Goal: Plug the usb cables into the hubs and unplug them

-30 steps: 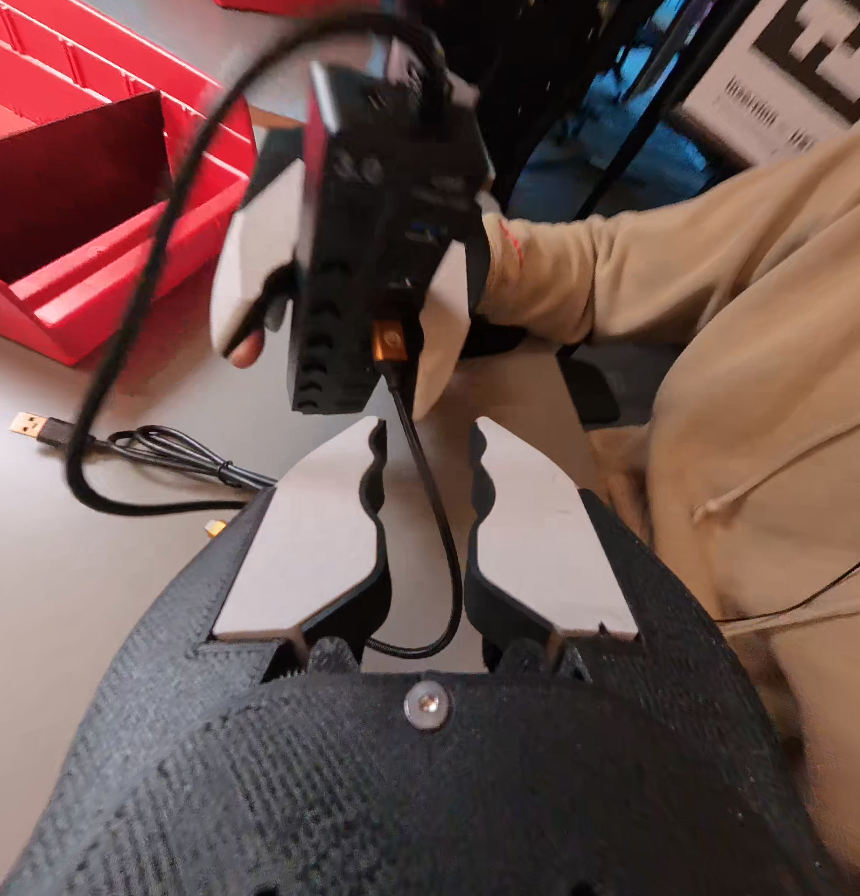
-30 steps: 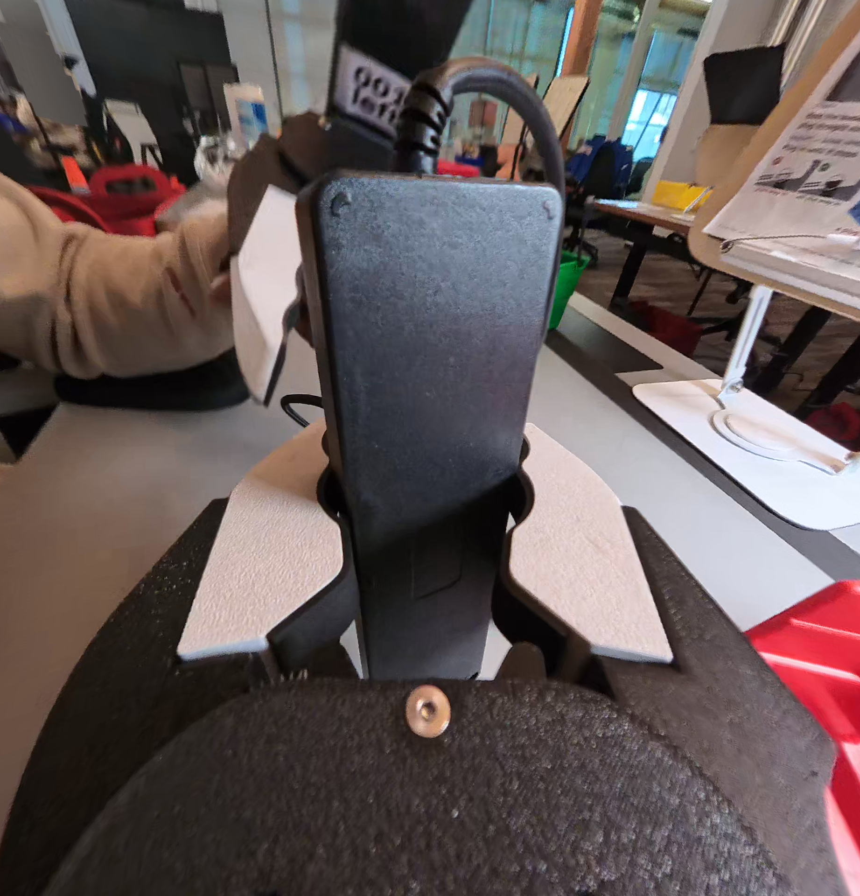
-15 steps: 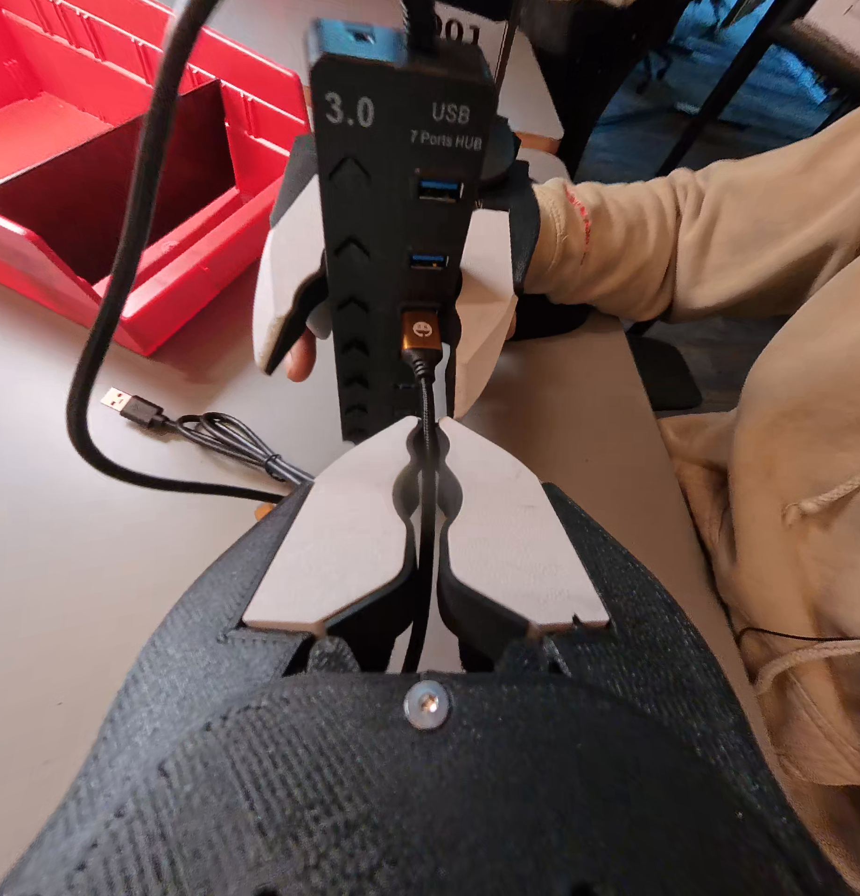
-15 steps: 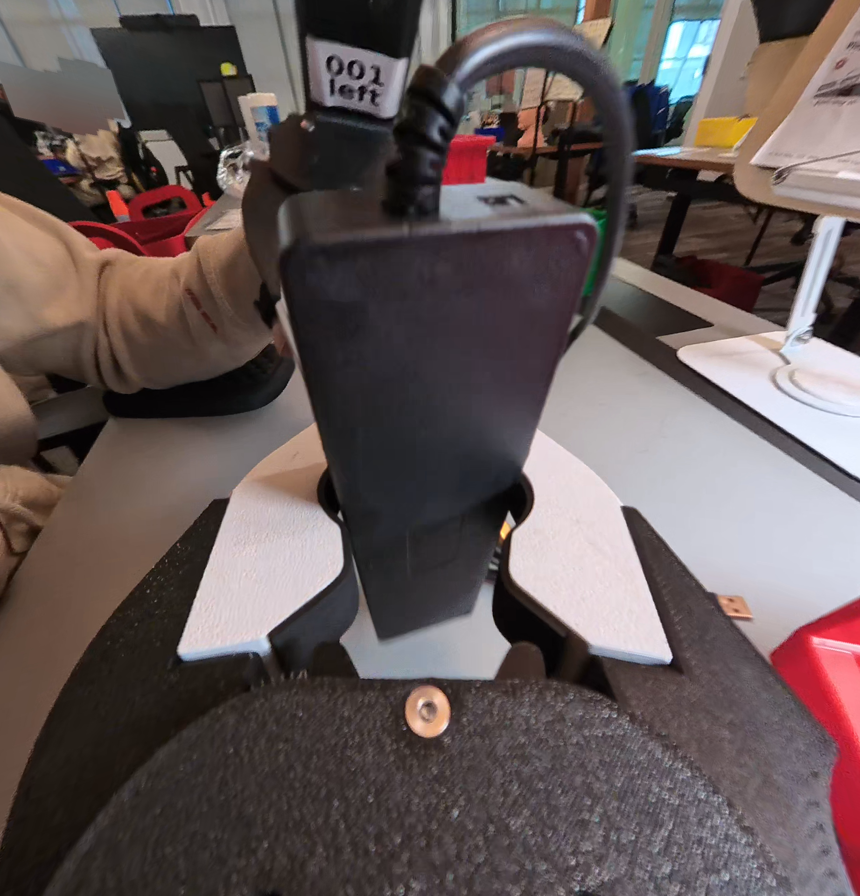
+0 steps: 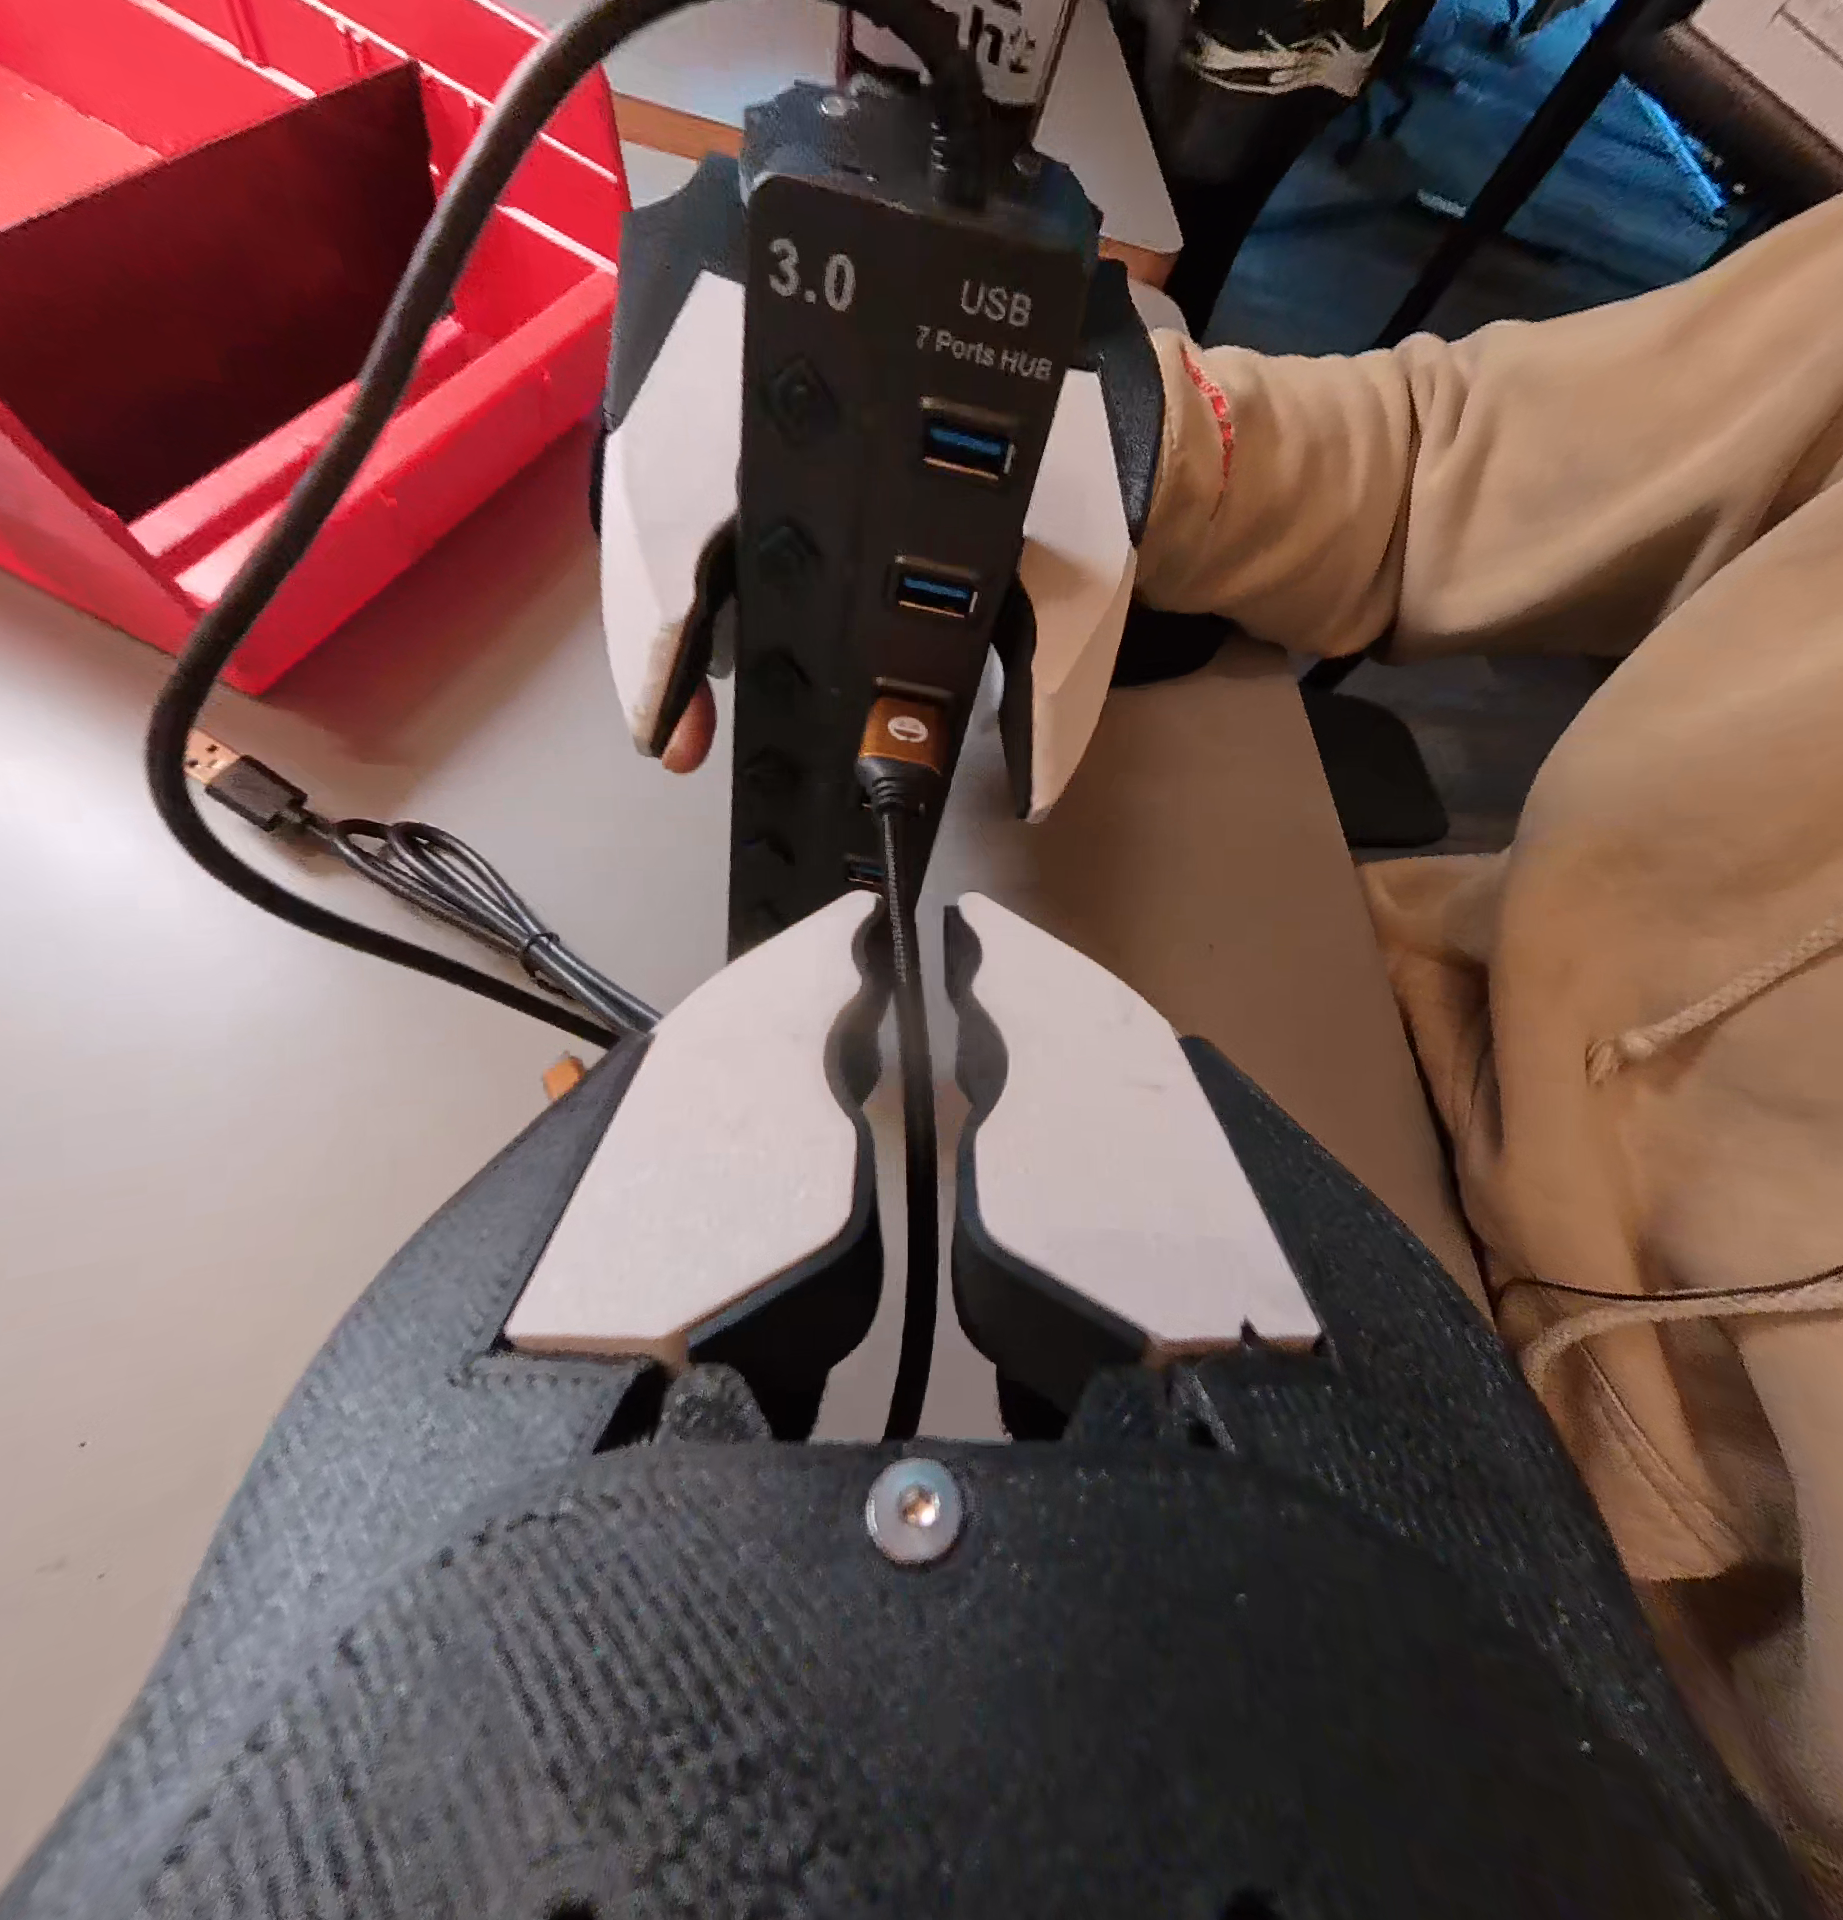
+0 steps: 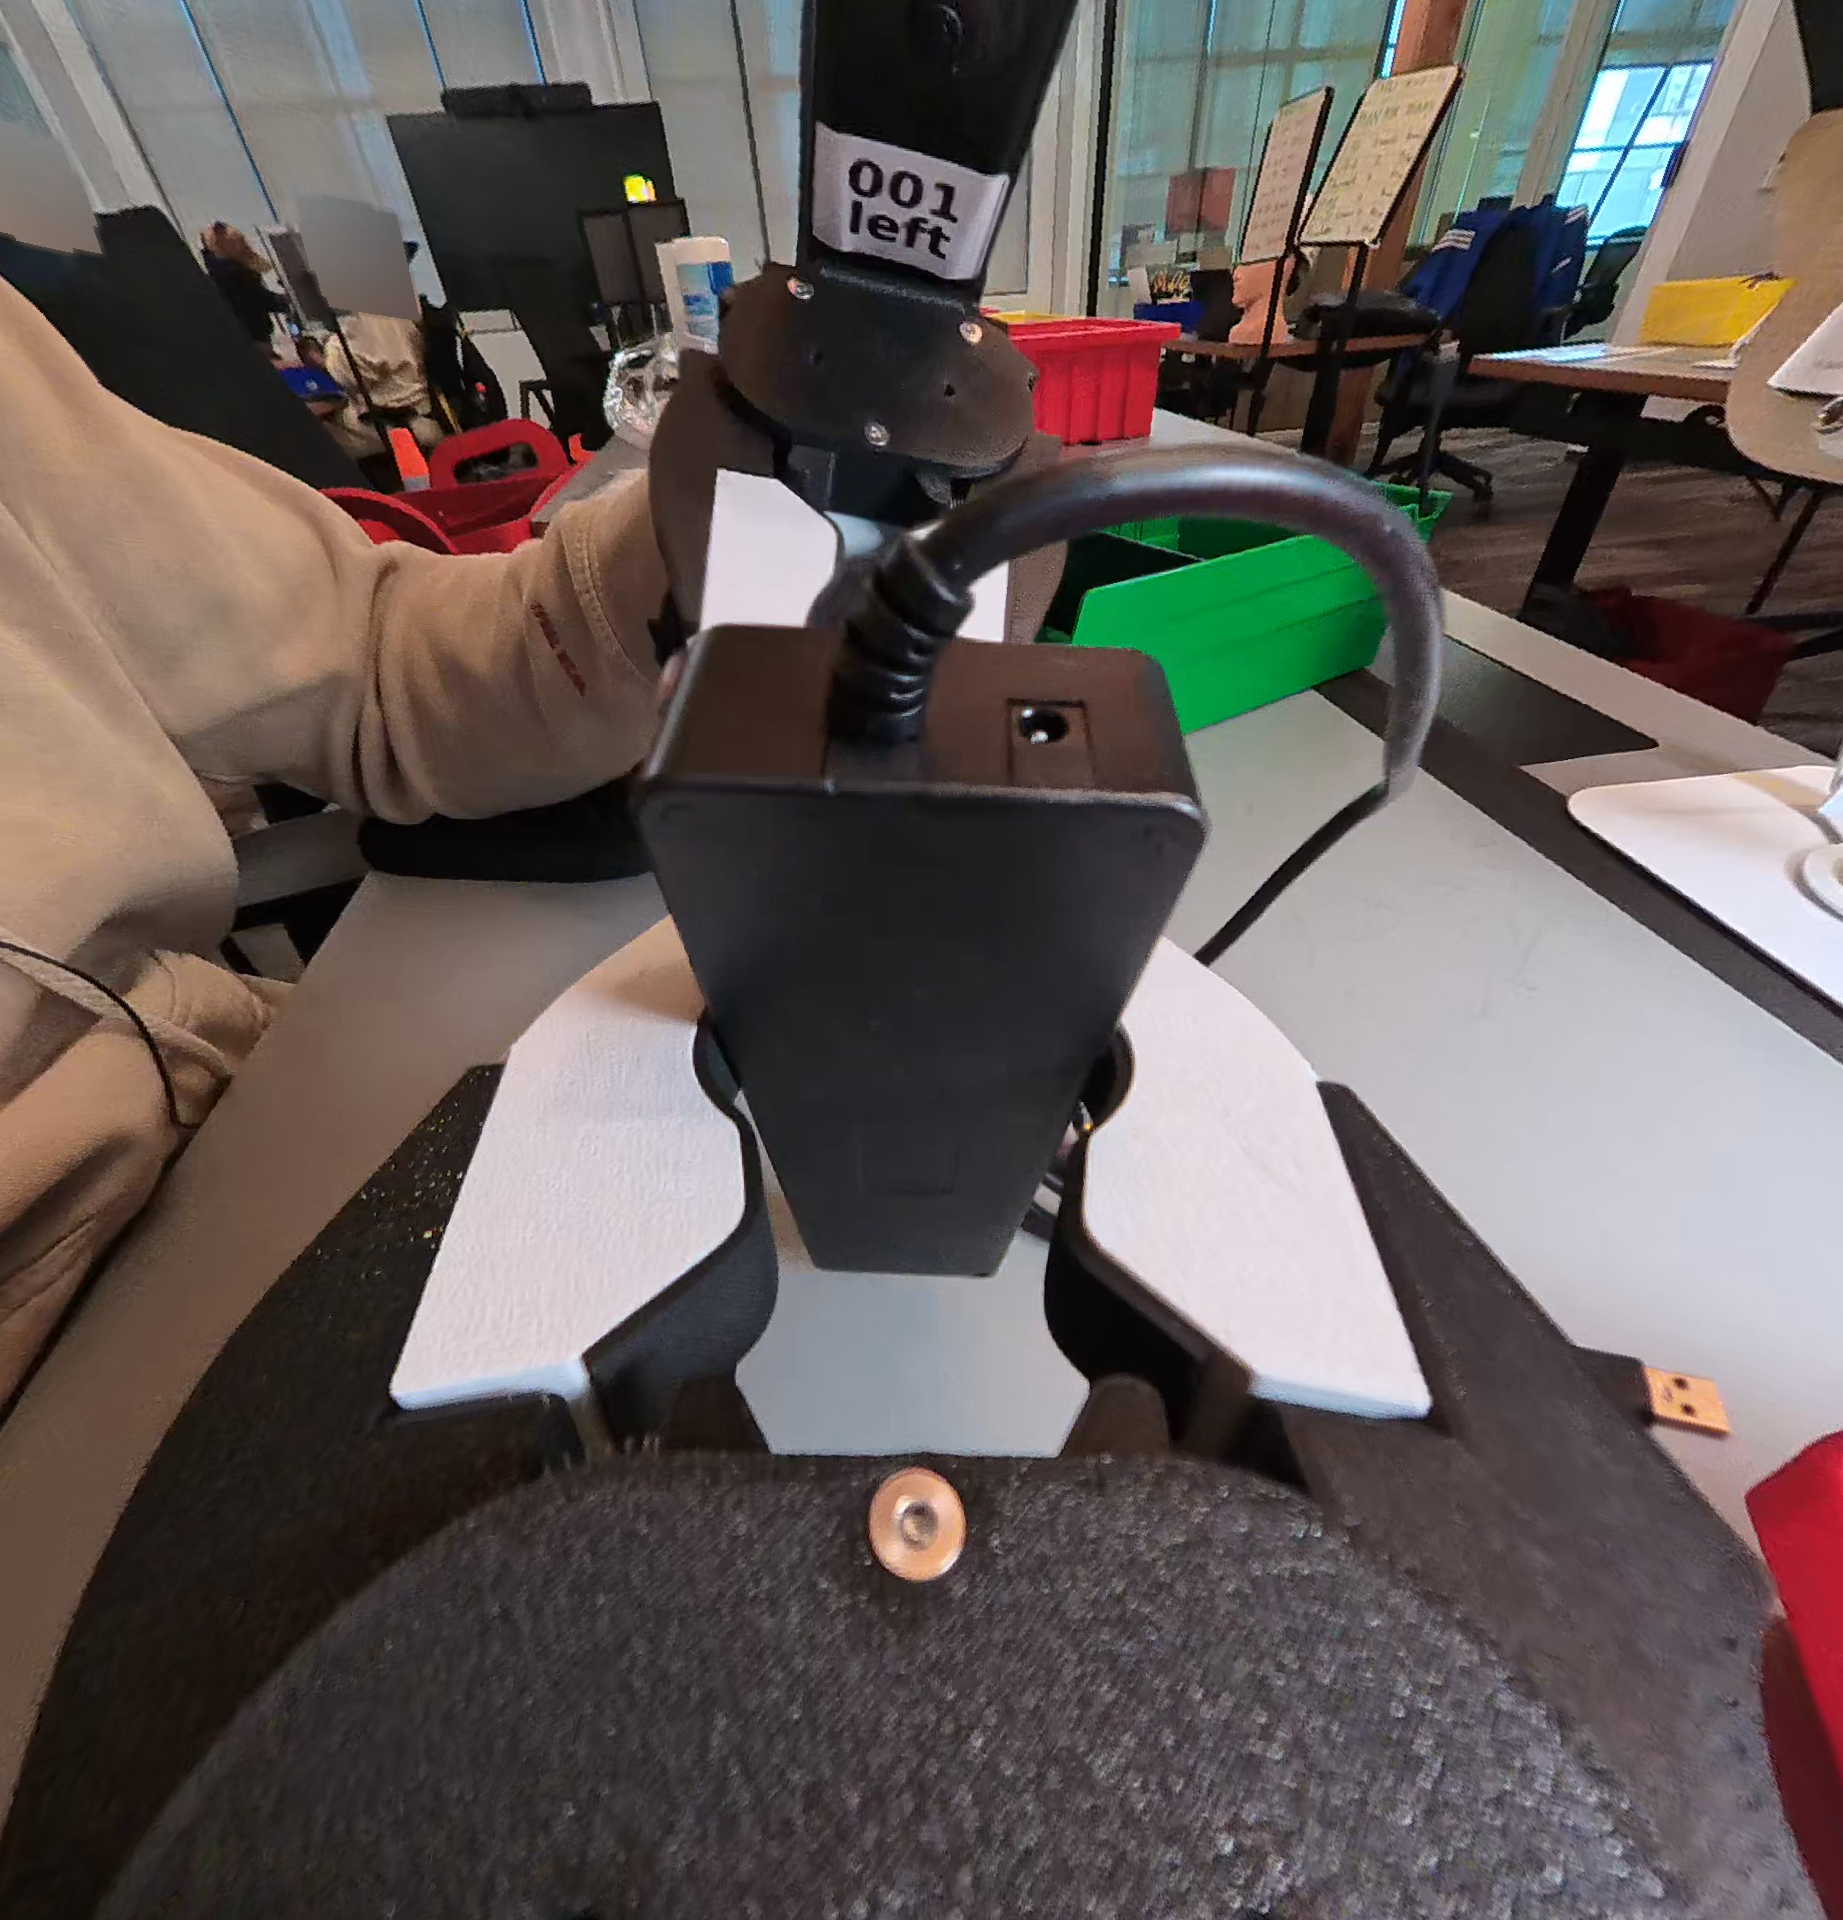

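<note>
Left wrist view | black hub [image 5: 875, 540], orange plug [image 5: 901, 740] seated | left tool [image 5: 912, 904] apart | right tool [image 6: 912, 1049] clamps hub

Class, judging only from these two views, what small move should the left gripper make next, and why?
Probably close the left gripper on the braided cable and pull back. The cable runs between its slightly parted fingers, its orange plug sits in the hub, and the right gripper clamps the hub steady.

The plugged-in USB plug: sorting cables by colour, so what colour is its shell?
Orange-copper USB plug, seen best in the left wrist view.
</note>
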Tool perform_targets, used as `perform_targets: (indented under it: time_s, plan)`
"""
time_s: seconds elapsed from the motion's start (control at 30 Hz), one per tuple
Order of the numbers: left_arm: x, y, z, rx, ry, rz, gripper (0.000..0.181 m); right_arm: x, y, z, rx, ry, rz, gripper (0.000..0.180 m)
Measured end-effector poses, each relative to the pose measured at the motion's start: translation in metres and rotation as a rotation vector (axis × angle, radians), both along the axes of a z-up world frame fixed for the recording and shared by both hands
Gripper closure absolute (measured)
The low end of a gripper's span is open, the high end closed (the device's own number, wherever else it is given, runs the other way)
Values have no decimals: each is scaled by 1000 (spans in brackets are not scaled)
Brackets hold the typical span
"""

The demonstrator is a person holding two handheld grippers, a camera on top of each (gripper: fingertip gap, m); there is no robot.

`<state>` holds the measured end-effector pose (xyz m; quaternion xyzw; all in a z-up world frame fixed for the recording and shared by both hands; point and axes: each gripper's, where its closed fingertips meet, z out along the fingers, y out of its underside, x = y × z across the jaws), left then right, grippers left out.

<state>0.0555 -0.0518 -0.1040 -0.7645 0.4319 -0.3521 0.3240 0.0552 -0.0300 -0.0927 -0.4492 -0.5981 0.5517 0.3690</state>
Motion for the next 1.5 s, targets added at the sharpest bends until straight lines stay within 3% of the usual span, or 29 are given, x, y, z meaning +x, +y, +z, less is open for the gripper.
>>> perform_targets:
  time_s: [0.3,0.9,1.1,1.27,1.5]
  plan:
    - [2,2,-4,18,5,3,164,-1,-6,-3,-52,8,44,116]
    - [11,6,-7,76,50,41,176,-4,-5,13,-58,105,0,116]
    - [13,14,-2,60,-43,77,176,-3,4,19,-49,129,-53,116]
    - [8,18,15,90,-130,97,178,-7,6,4,-9,32,-71,116]
    - [4,20,14,111,-104,108,178,-10,7,-6,16,-21,-85,115]
